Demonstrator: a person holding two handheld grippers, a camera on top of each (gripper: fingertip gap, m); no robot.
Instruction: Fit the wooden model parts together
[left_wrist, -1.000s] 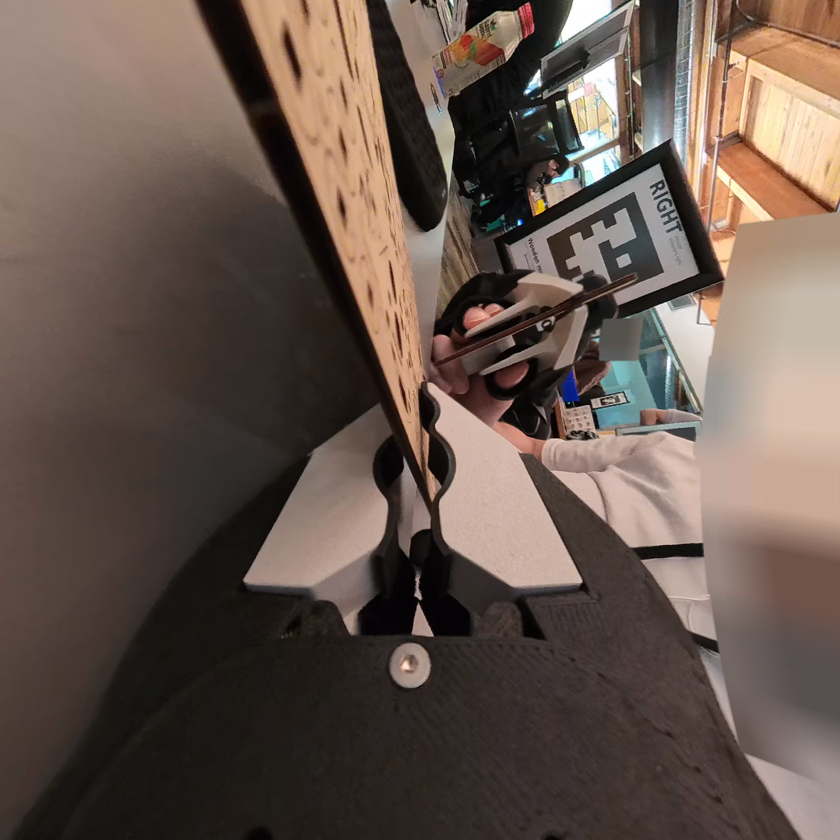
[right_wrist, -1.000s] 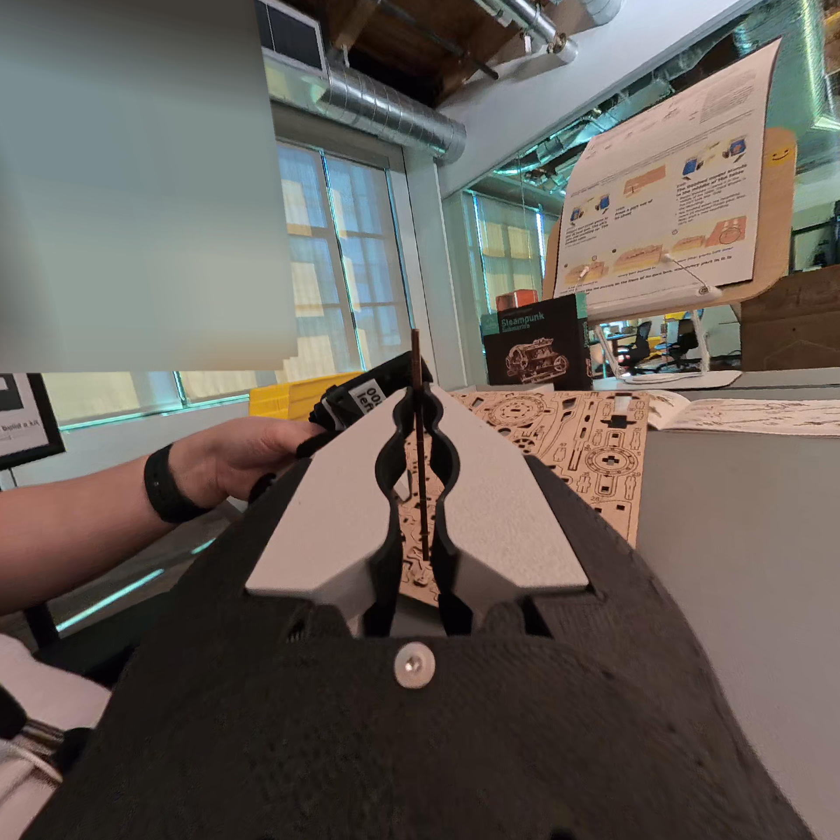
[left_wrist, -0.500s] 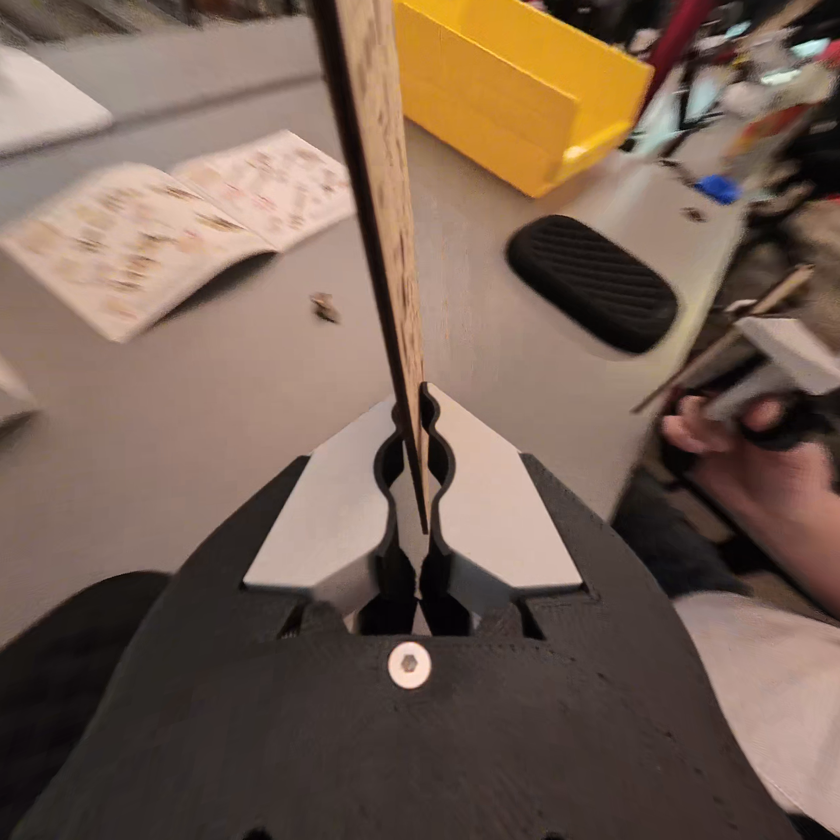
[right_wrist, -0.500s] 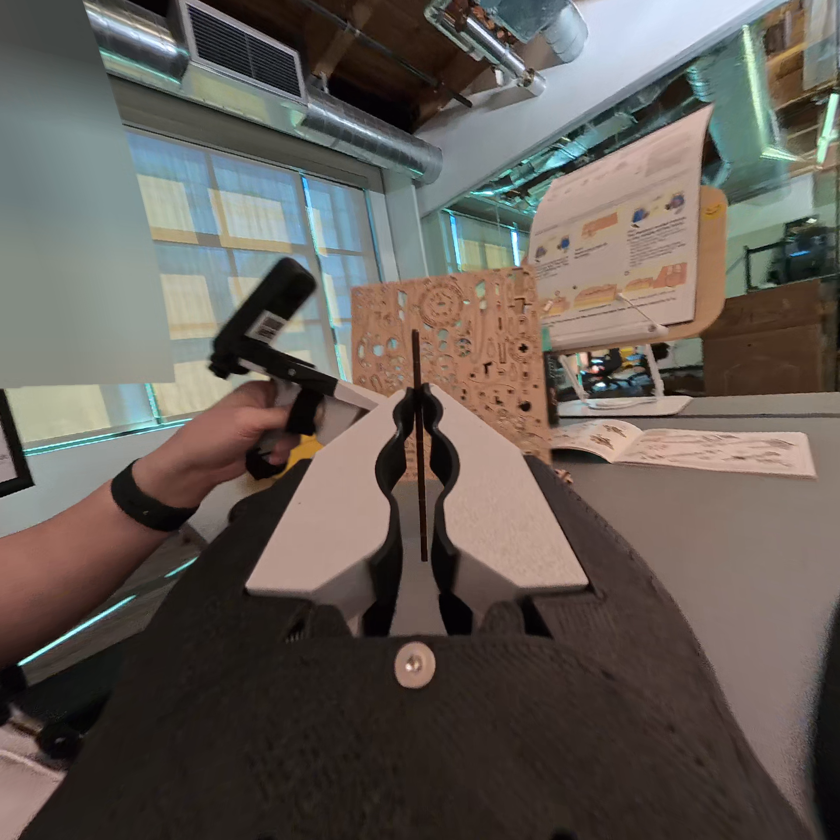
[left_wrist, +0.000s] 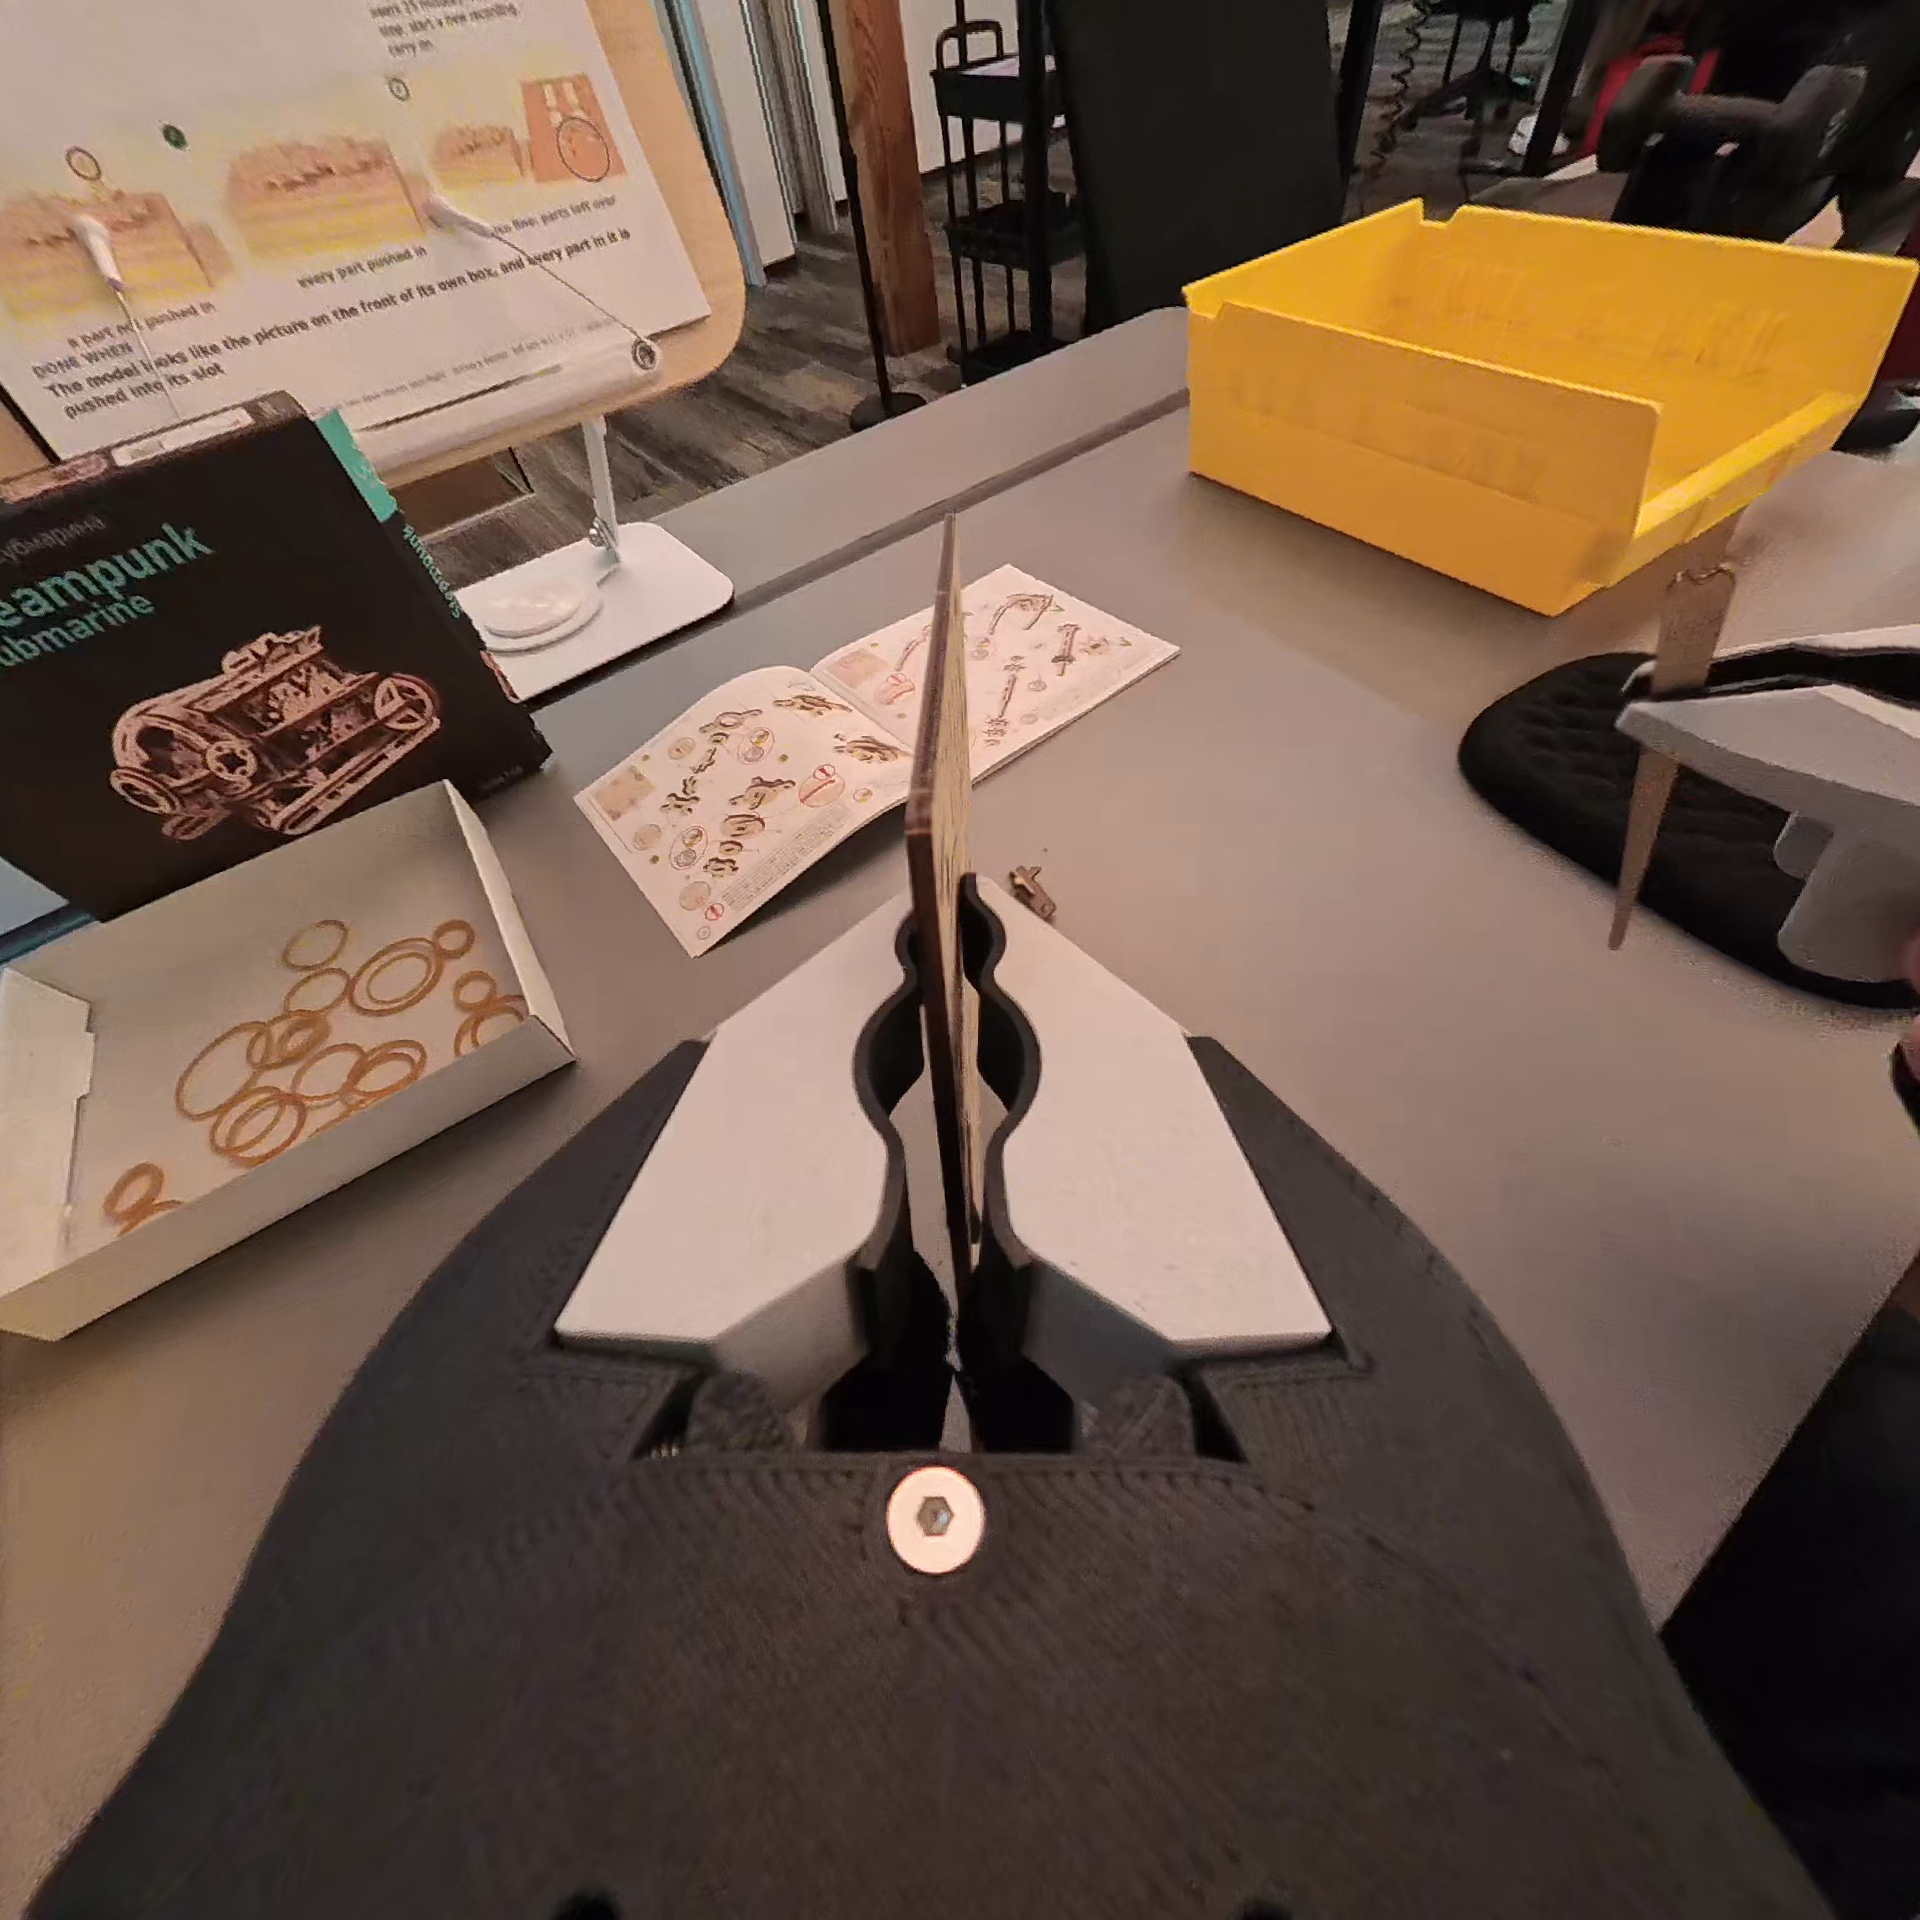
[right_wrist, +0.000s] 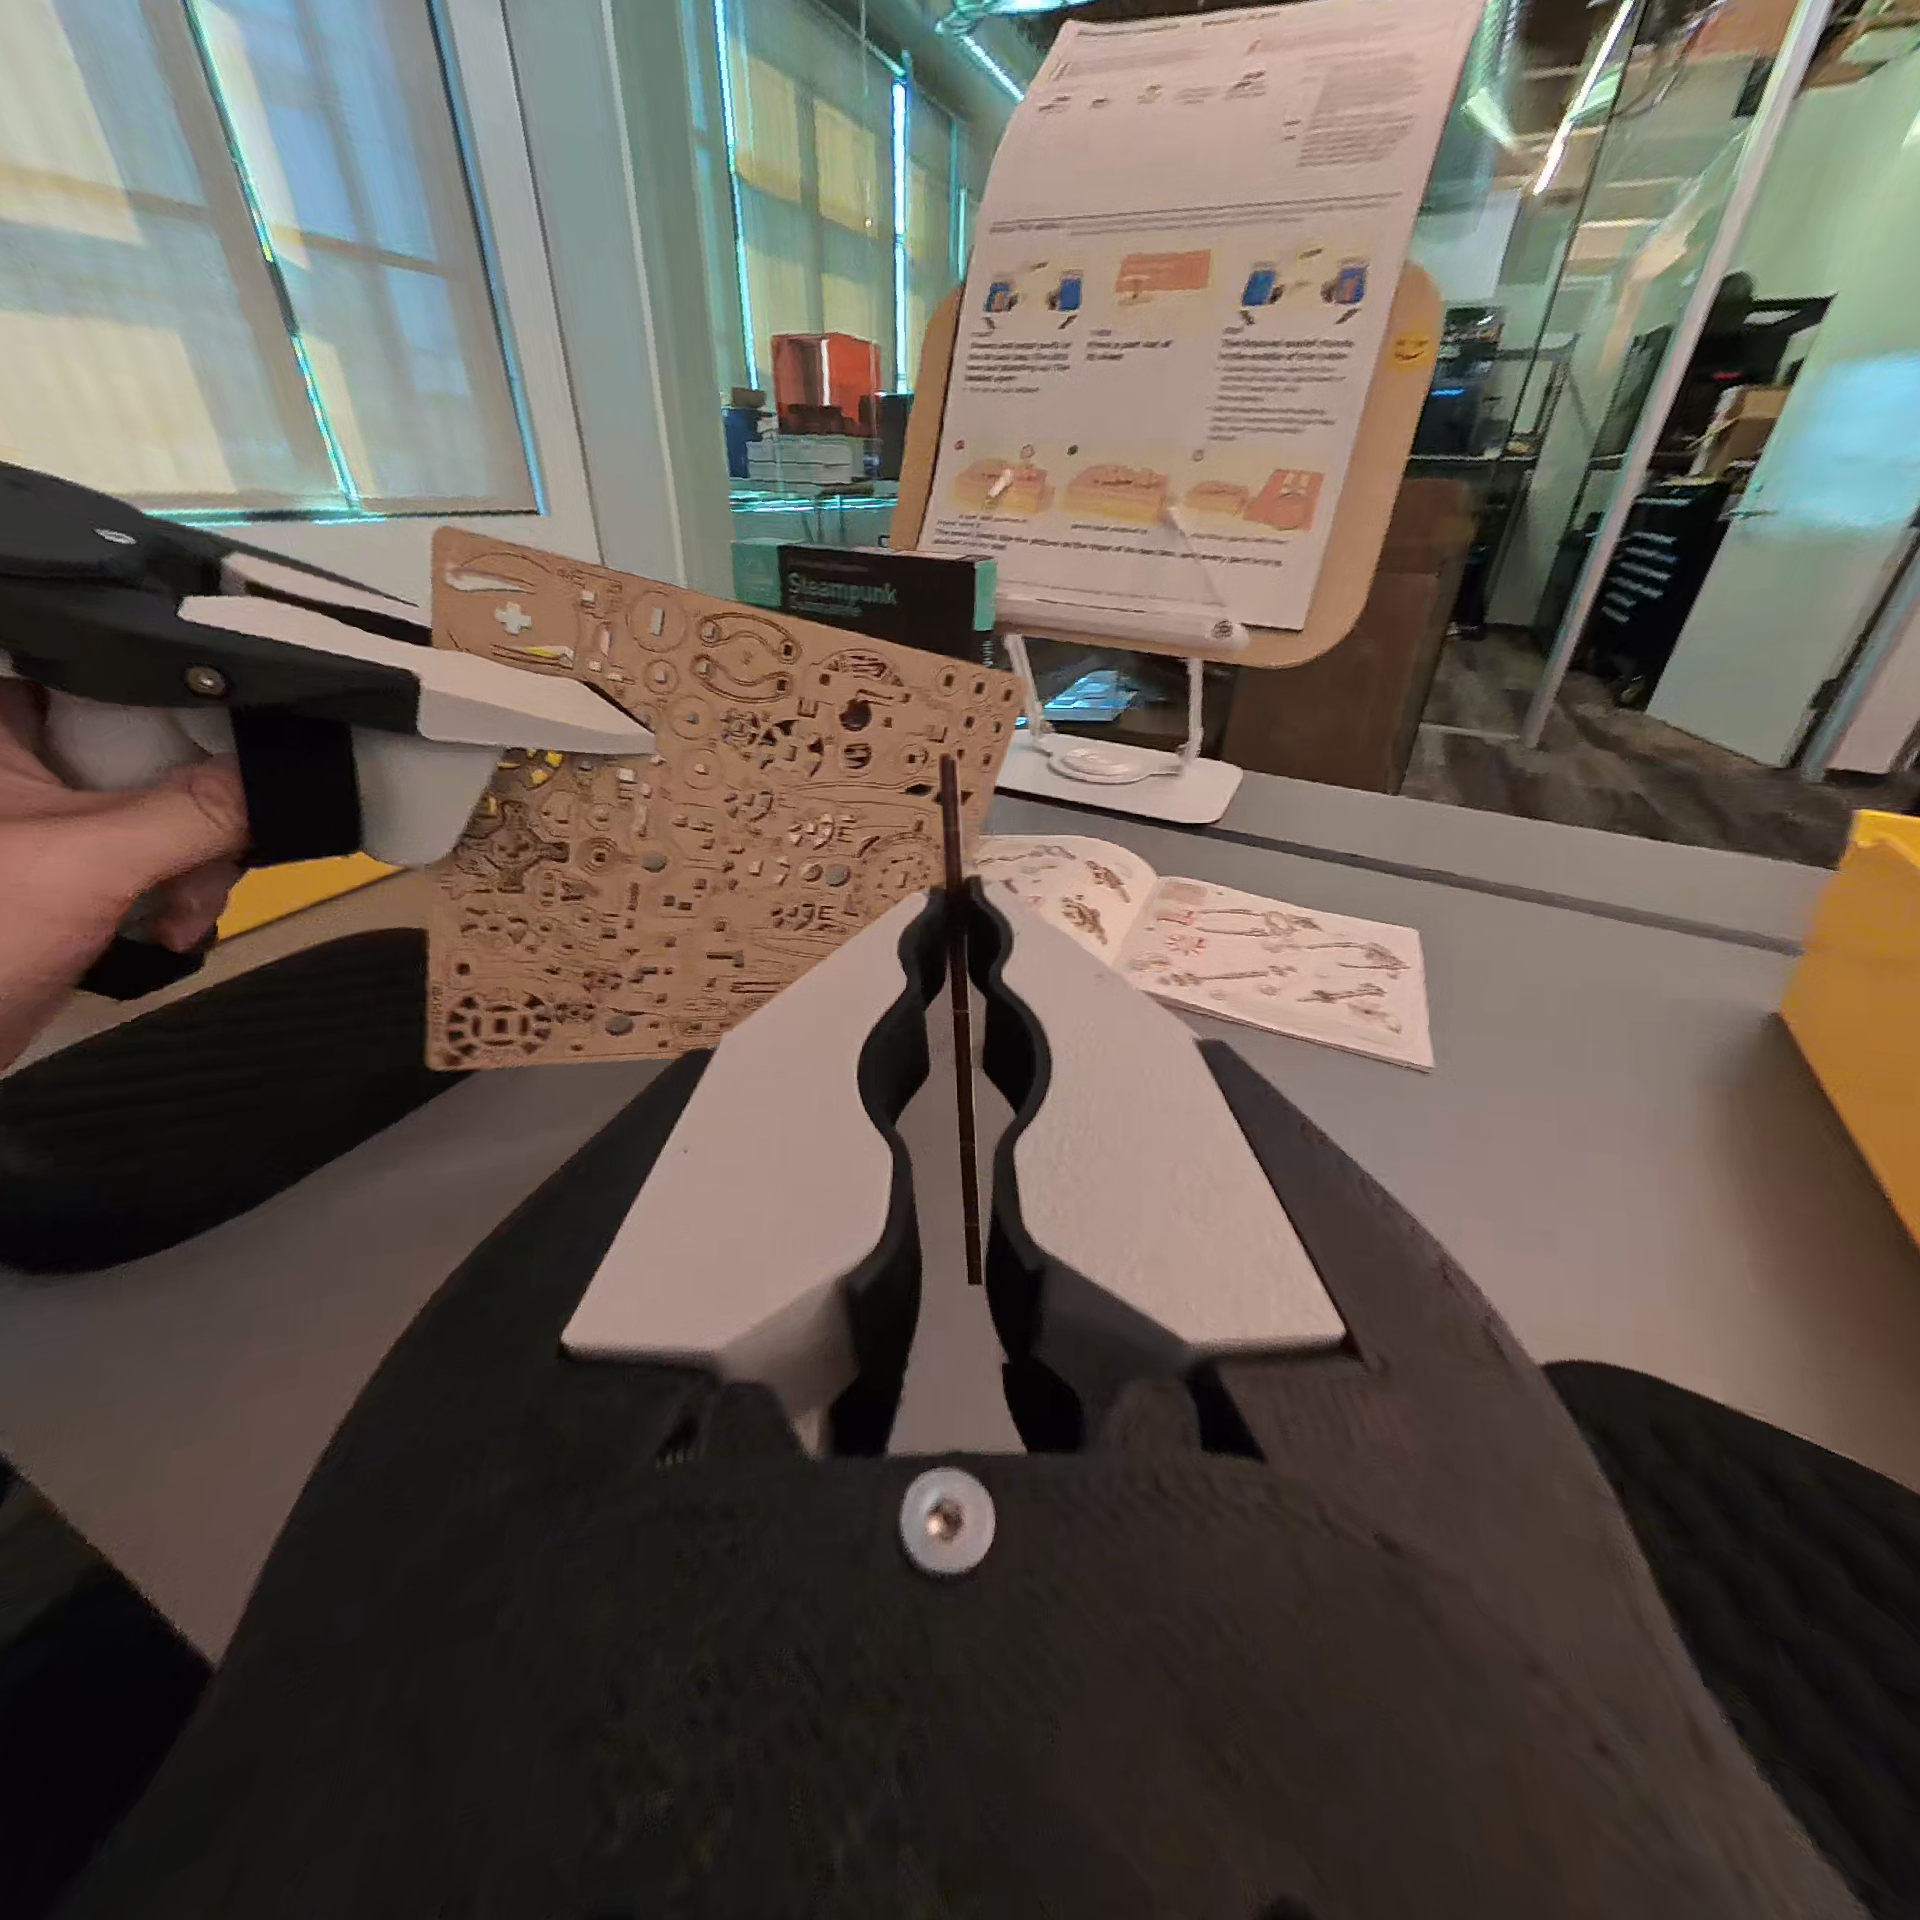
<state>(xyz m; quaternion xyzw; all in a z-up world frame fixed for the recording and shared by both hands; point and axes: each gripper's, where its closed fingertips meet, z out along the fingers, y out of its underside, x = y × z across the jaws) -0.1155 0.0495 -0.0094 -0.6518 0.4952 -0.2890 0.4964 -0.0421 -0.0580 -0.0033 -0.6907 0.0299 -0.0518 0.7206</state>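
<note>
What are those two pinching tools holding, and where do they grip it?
The left hand-held gripper clamps the laser-cut wooden parts sheet by one edge. The right hand-held gripper pinches a thin wooden strip along its lower length.

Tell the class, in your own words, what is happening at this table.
A person holds a gripper in each hand. The left gripper is shut on a laser-cut tan wooden parts sheet, held upright on edge above the grey table. The right gripper is shut on a thin dark wooden strip. The pieces are apart, nothing joined yet.
</note>
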